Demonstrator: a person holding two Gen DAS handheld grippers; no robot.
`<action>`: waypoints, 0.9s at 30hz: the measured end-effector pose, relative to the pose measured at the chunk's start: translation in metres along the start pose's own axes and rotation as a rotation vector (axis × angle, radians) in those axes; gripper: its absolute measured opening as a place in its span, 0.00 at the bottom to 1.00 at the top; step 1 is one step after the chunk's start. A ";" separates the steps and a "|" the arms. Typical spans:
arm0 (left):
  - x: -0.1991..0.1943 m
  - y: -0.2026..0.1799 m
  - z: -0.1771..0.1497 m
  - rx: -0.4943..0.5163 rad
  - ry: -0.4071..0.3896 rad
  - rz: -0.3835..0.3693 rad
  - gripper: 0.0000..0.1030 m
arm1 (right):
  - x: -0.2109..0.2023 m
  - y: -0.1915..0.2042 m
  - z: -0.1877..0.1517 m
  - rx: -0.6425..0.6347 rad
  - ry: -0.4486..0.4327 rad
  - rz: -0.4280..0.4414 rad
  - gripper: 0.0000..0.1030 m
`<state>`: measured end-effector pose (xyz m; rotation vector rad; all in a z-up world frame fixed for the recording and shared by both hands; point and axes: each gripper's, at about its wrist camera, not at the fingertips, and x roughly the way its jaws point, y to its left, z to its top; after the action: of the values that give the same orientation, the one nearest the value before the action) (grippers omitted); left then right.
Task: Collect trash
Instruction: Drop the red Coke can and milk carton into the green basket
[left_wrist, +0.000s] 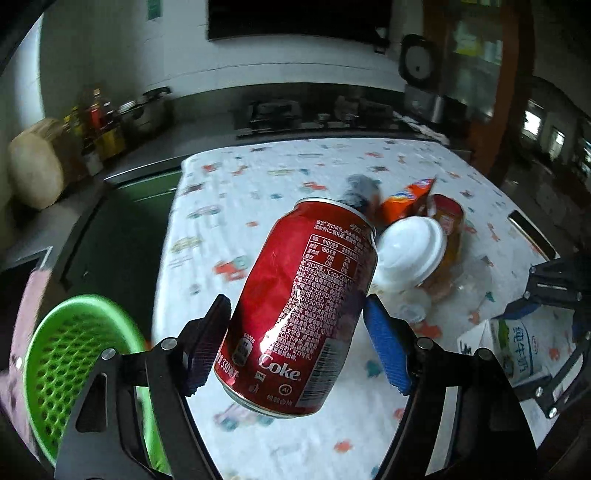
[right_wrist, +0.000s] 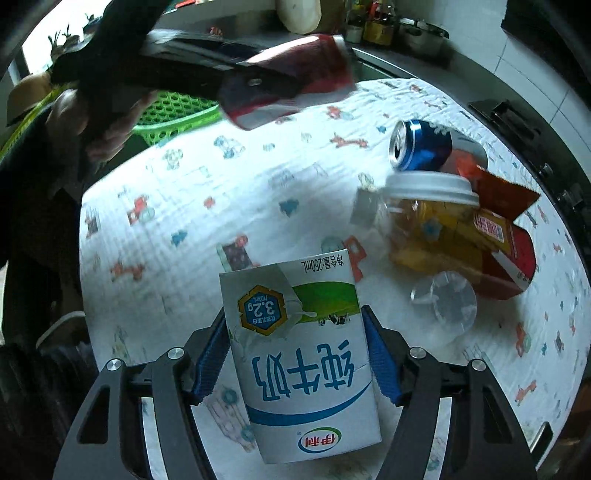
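My left gripper (left_wrist: 295, 306) is shut on a red Coke can (left_wrist: 303, 295), which hangs tilted above the patterned tablecloth (left_wrist: 258, 192). A green mesh basket (left_wrist: 74, 350) stands just left of it, off the table's edge. In the right wrist view my right gripper (right_wrist: 293, 314) is shut on a white milk carton (right_wrist: 303, 369), its blue pads against both sides. That view also has the left gripper (right_wrist: 255, 81), blurred, carrying the red can (right_wrist: 321, 74) in front of the basket (right_wrist: 177, 110). The right gripper (left_wrist: 546, 295) and the carton (left_wrist: 517, 343) sit at the right edge of the left wrist view.
A heap lies right of the carton: a blue can (right_wrist: 424, 147), a clear cup with a white lid (right_wrist: 428, 188), an orange snack bag (right_wrist: 506, 192), a yellow and red box (right_wrist: 491, 236) and a clear plastic lid (right_wrist: 447, 299). Behind the table are a stove (left_wrist: 314, 118) and bottles (left_wrist: 96, 125).
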<state>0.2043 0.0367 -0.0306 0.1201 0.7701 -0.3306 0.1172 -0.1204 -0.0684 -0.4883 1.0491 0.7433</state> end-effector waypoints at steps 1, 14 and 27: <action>-0.004 0.007 -0.003 -0.017 0.008 0.009 0.70 | 0.001 0.001 0.004 0.003 -0.003 -0.001 0.64; -0.038 0.071 -0.042 -0.155 0.039 0.060 0.51 | 0.004 0.029 0.053 0.018 -0.049 0.035 0.64; -0.037 0.095 -0.077 -0.205 0.087 0.014 0.33 | 0.014 0.056 0.089 0.000 -0.063 0.065 0.64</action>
<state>0.1608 0.1525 -0.0610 -0.0531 0.8848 -0.2322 0.1318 -0.0182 -0.0436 -0.4297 1.0097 0.8115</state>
